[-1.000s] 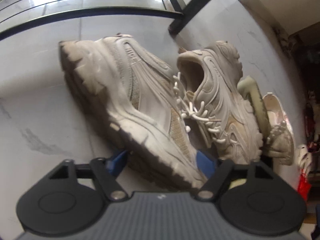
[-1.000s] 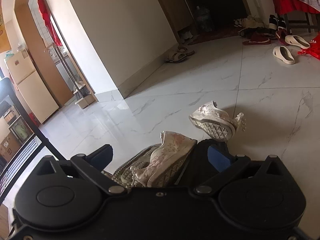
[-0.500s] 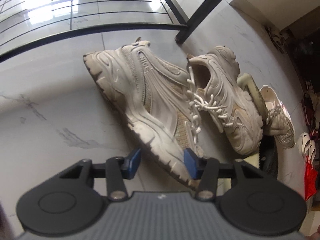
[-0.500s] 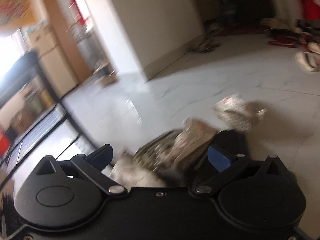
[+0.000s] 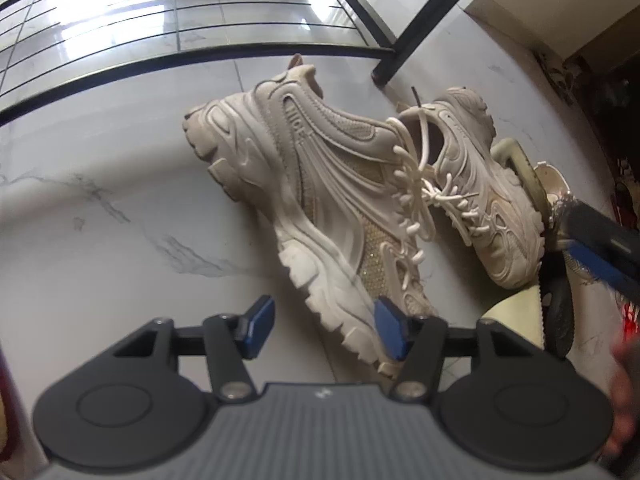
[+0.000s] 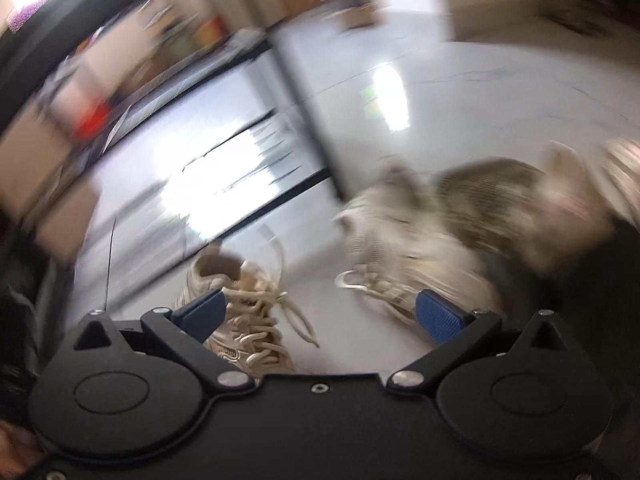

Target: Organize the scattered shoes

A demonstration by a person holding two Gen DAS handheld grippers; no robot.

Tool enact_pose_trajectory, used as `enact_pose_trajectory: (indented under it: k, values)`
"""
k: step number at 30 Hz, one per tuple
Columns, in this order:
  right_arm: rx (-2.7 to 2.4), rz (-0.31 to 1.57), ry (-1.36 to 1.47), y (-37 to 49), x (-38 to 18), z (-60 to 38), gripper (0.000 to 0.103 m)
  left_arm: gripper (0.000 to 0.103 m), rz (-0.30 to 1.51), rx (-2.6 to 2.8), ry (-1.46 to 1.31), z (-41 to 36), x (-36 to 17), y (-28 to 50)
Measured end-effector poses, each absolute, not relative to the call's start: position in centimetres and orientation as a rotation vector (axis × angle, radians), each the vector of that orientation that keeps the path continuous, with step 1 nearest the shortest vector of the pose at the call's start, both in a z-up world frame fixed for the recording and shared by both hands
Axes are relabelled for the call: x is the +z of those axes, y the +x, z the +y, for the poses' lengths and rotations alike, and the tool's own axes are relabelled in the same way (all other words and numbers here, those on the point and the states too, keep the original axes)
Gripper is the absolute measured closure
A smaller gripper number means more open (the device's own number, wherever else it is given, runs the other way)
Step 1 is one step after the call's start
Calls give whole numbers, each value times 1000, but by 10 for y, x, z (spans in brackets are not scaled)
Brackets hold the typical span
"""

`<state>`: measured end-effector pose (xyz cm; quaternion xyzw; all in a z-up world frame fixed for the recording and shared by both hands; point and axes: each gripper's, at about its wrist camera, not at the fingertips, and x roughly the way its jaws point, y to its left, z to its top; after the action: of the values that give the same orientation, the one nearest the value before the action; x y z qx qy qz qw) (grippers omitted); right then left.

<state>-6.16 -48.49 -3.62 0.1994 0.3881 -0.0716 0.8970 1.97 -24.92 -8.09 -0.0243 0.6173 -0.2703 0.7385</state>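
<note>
A pale marble-veined tile floor (image 5: 100, 248) runs up to a black metal rack (image 5: 200, 56) by the wall. Ahead of the left gripper (image 5: 320, 328), two chunky beige sneakers lie side by side: the nearer sneaker (image 5: 320, 200) tips onto its side, its toe sole between the blue pads as the jaws open, and neither pad presses on it. Its mate (image 5: 480, 192) sits just beyond, to the right, laces spilling across both.

The right gripper (image 6: 320, 316) sweeps in through heavy blur, its jaws wide apart and gripping nothing — a laced sneaker (image 6: 248, 320) lies below its left finger, a muddle of pale shoes (image 6: 460, 232) off to its right.

The risk, judging from here: the loose laces could snag a finger and drag the second sneaker out of line, or a shallow bite on the toe sole could slip. A black slipper (image 5: 560, 316) and a pale sandal (image 5: 516, 320) crowd the right side, beside the rack's leg (image 5: 404, 40) — little room for both tools at once.
</note>
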Motion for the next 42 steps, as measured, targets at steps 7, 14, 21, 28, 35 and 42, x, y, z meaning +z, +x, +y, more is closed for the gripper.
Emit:
enact_pose_trajectory:
  k: [7, 14, 21, 28, 35, 42]
  values:
    - [71, 916, 417, 13, -78, -463, 0, 43, 1361, -594, -76, -244, -86, 20]
    - [155, 1031, 586, 49, -113, -455, 0, 38, 1340, -608, -52, -247, -87, 20]
    - [149, 1043, 552, 48, -107, -423, 29, 17, 1307, -499, 49, -245, -87, 19]
    - [77, 1082, 549, 55, -104, -414, 31, 17, 1315, -448, 25, -224, -86, 20]
    - [43, 1114, 464, 52, -96, -399, 31, 16, 1249, -387, 10, -174, -70, 21]
    - [-13, 1209, 381, 72, -91, -373, 32, 16, 1168, -288, -30, -105, -47, 29]
